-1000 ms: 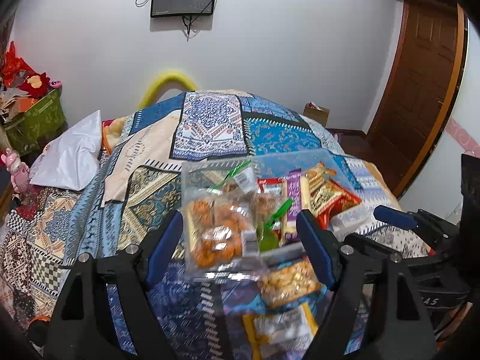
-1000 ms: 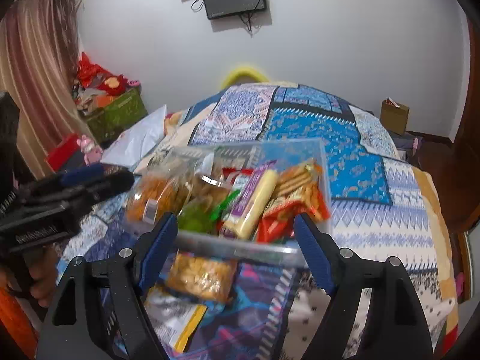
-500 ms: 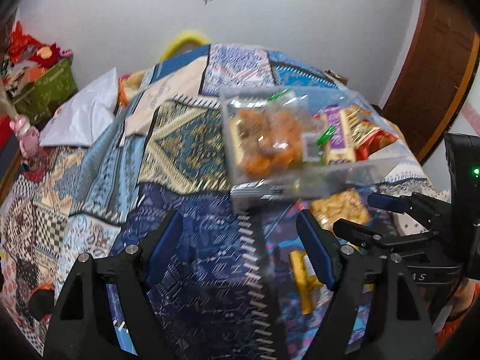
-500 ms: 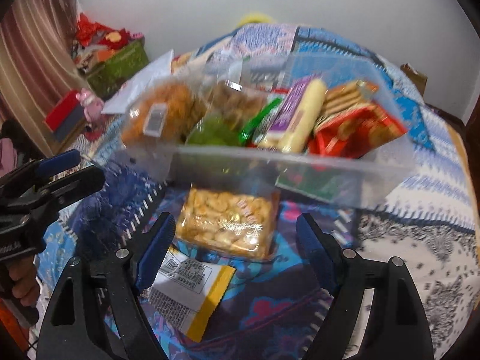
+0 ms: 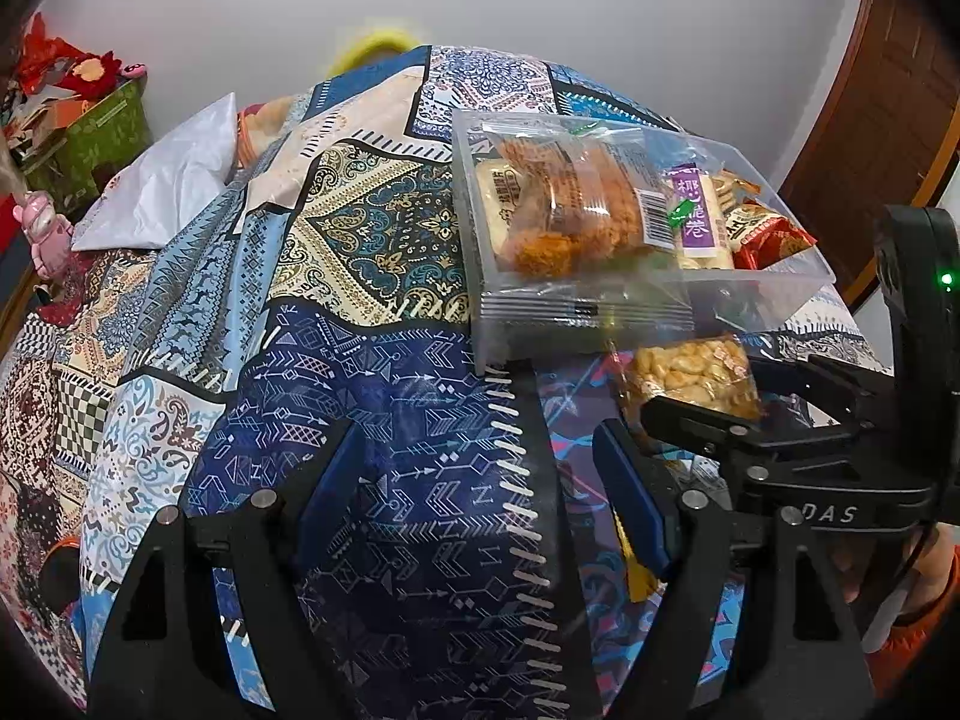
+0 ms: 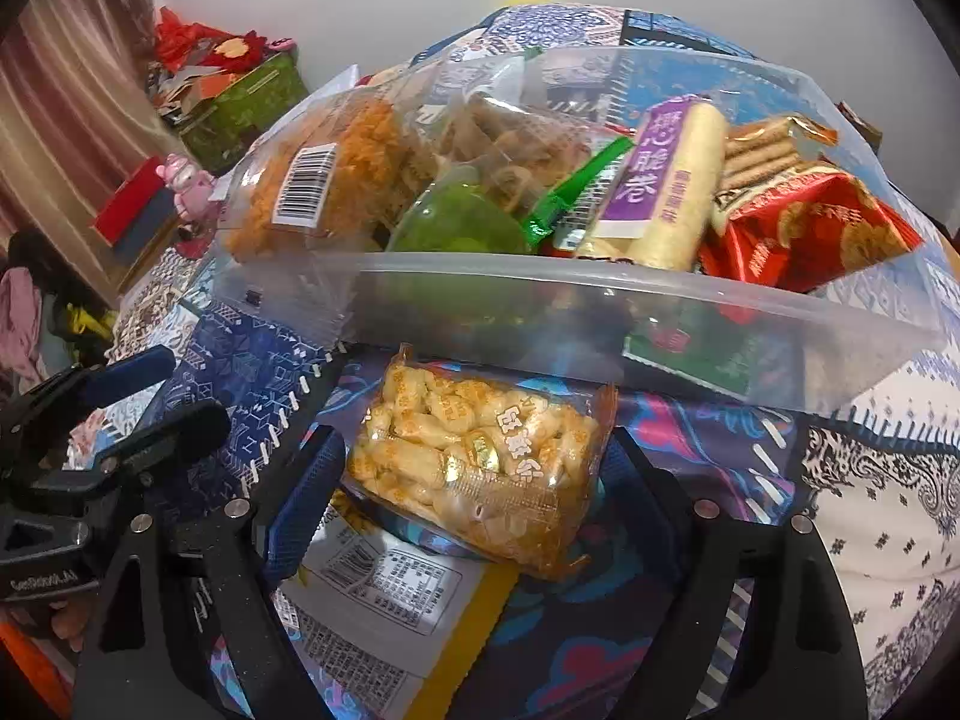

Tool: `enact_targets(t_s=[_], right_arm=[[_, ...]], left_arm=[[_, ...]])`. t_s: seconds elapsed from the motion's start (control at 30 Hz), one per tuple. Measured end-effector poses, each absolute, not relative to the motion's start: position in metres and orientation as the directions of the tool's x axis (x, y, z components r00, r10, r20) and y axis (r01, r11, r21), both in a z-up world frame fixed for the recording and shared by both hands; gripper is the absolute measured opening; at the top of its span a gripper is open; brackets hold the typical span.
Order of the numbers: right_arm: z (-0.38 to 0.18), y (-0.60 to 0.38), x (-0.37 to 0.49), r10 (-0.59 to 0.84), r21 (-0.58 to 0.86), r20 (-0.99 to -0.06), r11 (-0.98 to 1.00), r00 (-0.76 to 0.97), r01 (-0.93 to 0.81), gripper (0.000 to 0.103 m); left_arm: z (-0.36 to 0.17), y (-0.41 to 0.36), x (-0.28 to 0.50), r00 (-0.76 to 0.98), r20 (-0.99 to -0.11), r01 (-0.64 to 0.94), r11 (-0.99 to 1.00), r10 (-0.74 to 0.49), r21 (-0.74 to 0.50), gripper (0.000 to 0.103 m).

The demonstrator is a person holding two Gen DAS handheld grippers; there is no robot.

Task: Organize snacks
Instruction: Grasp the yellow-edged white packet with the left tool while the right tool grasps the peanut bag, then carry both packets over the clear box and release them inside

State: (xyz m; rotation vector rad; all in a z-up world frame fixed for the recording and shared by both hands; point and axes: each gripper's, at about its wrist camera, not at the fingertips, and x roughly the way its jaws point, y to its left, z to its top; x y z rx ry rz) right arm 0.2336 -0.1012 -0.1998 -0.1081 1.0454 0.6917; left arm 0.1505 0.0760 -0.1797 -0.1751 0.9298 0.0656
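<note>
Left gripper (image 5: 480, 492) spread over bare bedspread (image 5: 372, 372), empty. Right gripper (image 6: 474, 480) opening, straddling cracker bag (image 6: 480, 462) below clear bin (image 6: 600, 324), pads apparently not yet pressing. Light, crinkly, slippery, crushable: best pinched gently across the middle.

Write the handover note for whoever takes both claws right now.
Left claw: open, empty, over bare bedspread.
Right claw: jaws opening, astride the clear bag of puffed snacks, not gripping it.
Clear plastic bin sits on the bed just beyond, already filled with several packs.
Under the clear bag's near end lies a yellow-edged packet, label side up.
Done: most snacks are in the bin.
Left: the clear bag and the yellow-edged packet are not yet in it.
</note>
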Motion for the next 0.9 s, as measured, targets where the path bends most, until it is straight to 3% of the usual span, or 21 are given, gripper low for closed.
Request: enact_targets(t_s=[0.53,0.77,0.9], right_arm=[[-0.169,-0.16,0.214,0.46,0.196,-0.769,0.831,0.444,-0.521,0.08],[-0.158,-0.191,0.204,0.459,0.208,-0.747,0.848,0.481,-0.487,0.08],[-0.156,-0.202,0.201,0.461,0.219,-0.741,0.853,0.488,-0.473,0.08]], left_arm=[[-0.174,0.023,0.143,0.57,-0.815,-0.032,0.988,-0.109,-0.154,0.078],[-0.195,-0.01,0.149,0.492,-0.85,0.008,0.977,-0.188,-0.211,0.078],[-0.209,-0.022,0.154,0.471,-0.866,-0.004,0.981,-0.17,-0.194,0.081]])
